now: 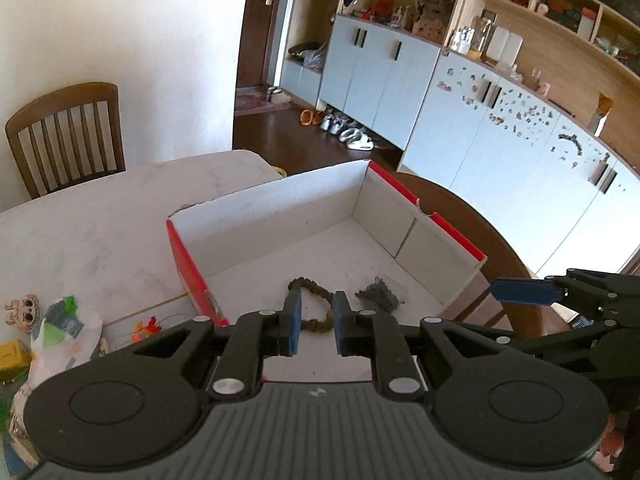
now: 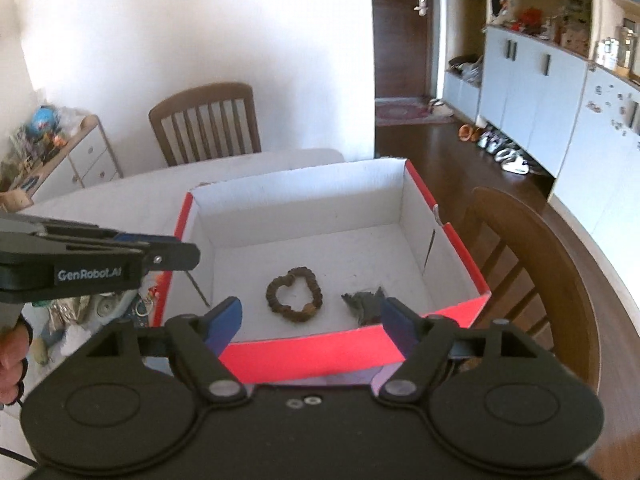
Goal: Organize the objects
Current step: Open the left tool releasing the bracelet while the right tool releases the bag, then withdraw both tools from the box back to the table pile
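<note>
An open red box with a white inside (image 2: pixel 304 350) (image 1: pixel 188 264) stands on the pale table. On its floor lie a brown bead bracelet (image 2: pixel 294 294) (image 1: pixel 304 282) and, to its right, a small dark grey clump (image 2: pixel 364 304) (image 1: pixel 378 296). My right gripper (image 2: pixel 310 312) hangs above the box's near wall with its blue pads wide apart and nothing between them. My left gripper (image 1: pixel 317 300) hovers over the box's near left part. Its pads stand a narrow gap apart and hold nothing. Each gripper also shows from the side in the other view (image 2: pixel 176 254) (image 1: pixel 520 290).
Small toys, a plastic bag and a yellow item (image 1: pixel 60 332) lie on the table (image 1: pixel 100 220) left of the box. One wooden chair (image 2: pixel 206 120) stands behind the table and another (image 2: pixel 532 248) to the right of the box. Cabinets and shoes line the far wall.
</note>
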The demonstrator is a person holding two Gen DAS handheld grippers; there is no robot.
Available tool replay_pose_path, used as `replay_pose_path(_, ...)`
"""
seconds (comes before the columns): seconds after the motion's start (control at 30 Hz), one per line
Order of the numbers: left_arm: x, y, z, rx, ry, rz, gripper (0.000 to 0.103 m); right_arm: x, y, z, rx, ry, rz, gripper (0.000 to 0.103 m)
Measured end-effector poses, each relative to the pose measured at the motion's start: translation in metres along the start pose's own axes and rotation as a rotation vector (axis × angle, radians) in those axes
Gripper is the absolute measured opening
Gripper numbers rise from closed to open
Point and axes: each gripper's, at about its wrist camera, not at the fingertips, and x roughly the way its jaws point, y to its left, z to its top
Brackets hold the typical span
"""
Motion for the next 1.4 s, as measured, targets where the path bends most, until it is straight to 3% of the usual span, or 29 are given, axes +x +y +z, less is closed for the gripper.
replay_pose_path(0.17,-0.026,0.007,-0.014,0.012,-0.033,-0.01,0.017,-0.014,0.02,-0.01,0.023,-0.035,-0.012,0.083)
replay_pose_path(0.23,-0.035,0.011,-0.019,0.01,-0.044,-0.015,0.026,-0.018,0.028,-0.014,0.036,-0.045,-0.013,0.084)
replay_pose_path(0.3,-0.045,0.015,-0.027,0.011,-0.063,-0.013,0.046,-0.022,0.036,-0.018,0.045,-0.057,-0.015,0.085)
replay_pose_path(0.47,-0.066,0.03,-0.04,-0.004,-0.09,-0.013,0.068,-0.031,0.055,-0.029,0.053,-0.074,-0.021,0.087)
replay_pose_path(0.63,-0.084,0.045,-0.051,-0.015,-0.107,0.002,0.071,-0.035,0.073,-0.037,0.064,-0.083,-0.022,0.091)
replay_pose_path(0.7,-0.091,0.052,-0.054,-0.019,-0.118,0.011,0.08,-0.036,0.077,-0.039,0.061,-0.086,-0.02,0.091)
replay_pose_path(0.93,-0.118,0.077,-0.073,-0.027,-0.161,0.049,0.087,-0.041,0.106,-0.044,0.049,-0.101,-0.008,0.094)
replay_pose_path(1.07,-0.129,0.096,-0.084,-0.058,-0.165,0.066,0.102,-0.039,0.124,-0.047,0.032,-0.101,-0.001,0.095)
replay_pose_path(1.23,-0.142,0.112,-0.097,-0.034,-0.208,0.137,0.103,-0.034,0.142,-0.048,0.012,-0.093,0.016,0.095)
replay_pose_path(1.4,-0.15,0.129,-0.105,-0.058,-0.246,0.134,0.103,-0.027,0.157,-0.047,-0.001,-0.087,0.032,0.096)
